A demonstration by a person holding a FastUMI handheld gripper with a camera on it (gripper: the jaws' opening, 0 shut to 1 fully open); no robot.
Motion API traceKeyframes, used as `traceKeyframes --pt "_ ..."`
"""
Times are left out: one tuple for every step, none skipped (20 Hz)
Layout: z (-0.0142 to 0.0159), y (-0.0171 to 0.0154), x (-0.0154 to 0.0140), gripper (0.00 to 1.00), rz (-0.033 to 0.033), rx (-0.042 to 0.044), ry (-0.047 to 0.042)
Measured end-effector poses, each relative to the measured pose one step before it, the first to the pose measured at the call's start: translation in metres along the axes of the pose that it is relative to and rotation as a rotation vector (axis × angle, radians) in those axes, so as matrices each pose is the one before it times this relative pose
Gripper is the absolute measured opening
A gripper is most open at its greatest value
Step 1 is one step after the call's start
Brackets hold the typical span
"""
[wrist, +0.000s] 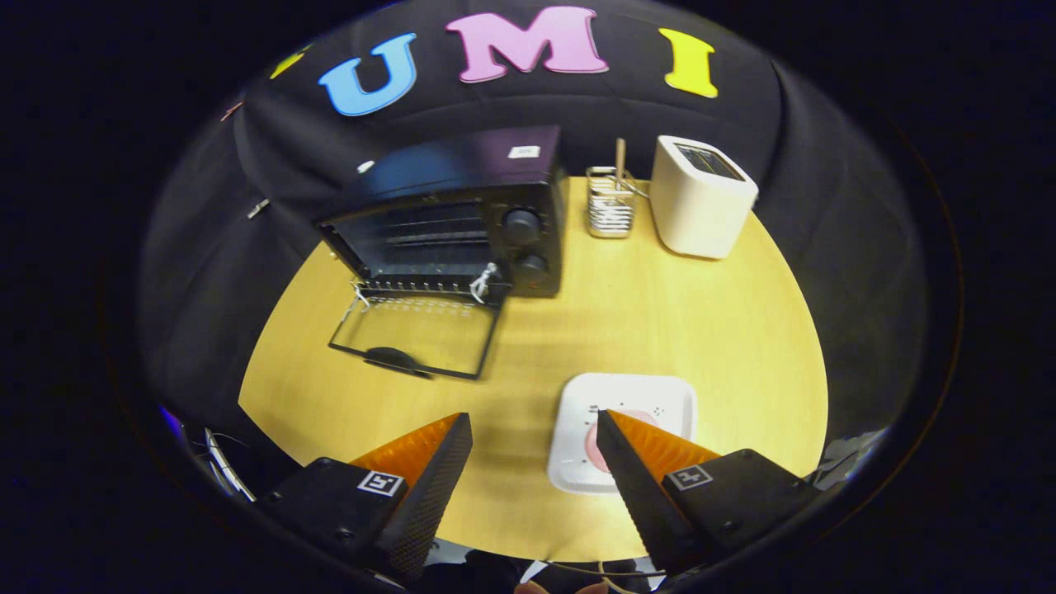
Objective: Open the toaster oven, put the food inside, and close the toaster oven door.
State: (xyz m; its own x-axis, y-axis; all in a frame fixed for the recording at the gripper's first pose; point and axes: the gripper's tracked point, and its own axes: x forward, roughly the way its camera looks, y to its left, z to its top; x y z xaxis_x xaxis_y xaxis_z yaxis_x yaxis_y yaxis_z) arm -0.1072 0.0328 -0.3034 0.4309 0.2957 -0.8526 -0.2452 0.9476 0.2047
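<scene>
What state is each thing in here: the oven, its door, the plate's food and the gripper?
toaster oven: open, rack bare.
oven door: folded down flat on the table.
pink food: lying on the white plate, not yet gripped.
hand-held gripper: fingers open, over the plate's near side.

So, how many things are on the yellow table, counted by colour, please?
Black: 1, the toaster oven, with its door open flat on the table.
White: 2, the toaster and the plate, which carries something pink.
Silver: 1, the wire holder.
Total: 4.
The gripper hangs open above the table, one finger over the plate.
</scene>
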Motion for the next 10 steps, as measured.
traceKeyframes --pt "-0.00534 -0.01837 0.00387 0.99 -0.00777 0.00354 0.03649" --pt "-0.00455 -0.01883 0.00447 0.99 -0.00982 -0.00128 0.0371" --pt "-0.00512 -0.0175 0.0041 0.99 -0.00709 -0.00044 0.03589" --pt "-0.00252 -0.01722 0.0063 0.99 -0.01053 -0.00378 0.02947" --pt "-0.00127 -0.01468 0.01002 0.99 -0.00545 -0.00383 0.02302" --pt "-0.00156 -0.01409 0.0099 0.99 -0.00479 0.00421 0.02442" --pt "-0.00227 -0.01253 0.00814 0.98 -0.00444 0.00871 0.02665" --pt "-0.00244 -0.00944 0.00969 0.96 -0.00063 0.01407 0.02322" --pt "-0.00447 -0.00649 0.00933 0.89 0.00279 0.01463 0.02701" --pt "-0.00404 -0.00421 0.00842 0.87 0.00458 0.02114 0.02794"
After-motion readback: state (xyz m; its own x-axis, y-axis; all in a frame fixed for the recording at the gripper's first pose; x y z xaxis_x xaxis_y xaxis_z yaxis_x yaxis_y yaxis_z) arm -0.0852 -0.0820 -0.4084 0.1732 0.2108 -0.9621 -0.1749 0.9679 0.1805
